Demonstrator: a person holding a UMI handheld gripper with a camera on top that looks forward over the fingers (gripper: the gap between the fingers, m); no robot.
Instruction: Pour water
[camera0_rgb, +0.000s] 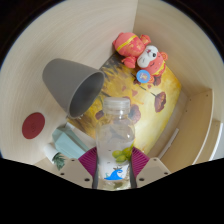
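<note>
gripping the clear bottle (117, 135) between their two purple pads (89, 159), the tongs (114, 165) appear pinched on its lower body, one finger at each side with no gap that i can make out. the bottle stands roughly upright between the fingers, its white neck pointing away from them; it has a blue mark on its label near the fingers, and whether a cap is on i cannot tell. just beyond the bottle's neck and a little to the left sits a grey cup (70, 82), tipped so its dark mouth faces the bottle. behind both lies a yellow patterned cloth (160, 95) with a red and orange plush toy (139, 55) on it, all on a pale bench (35, 60) with a raised rim. a red round mark (34, 125) shows on the bench to the left.

as i judge it, the step in hand is bringing the neck over the cup. to do it well, keep the pinch firm, line the neck up with the cup's opening first, then tilt slowly so the stream lands inside; the cup's lean means aiming at its lower lip and not nudging it.
</note>
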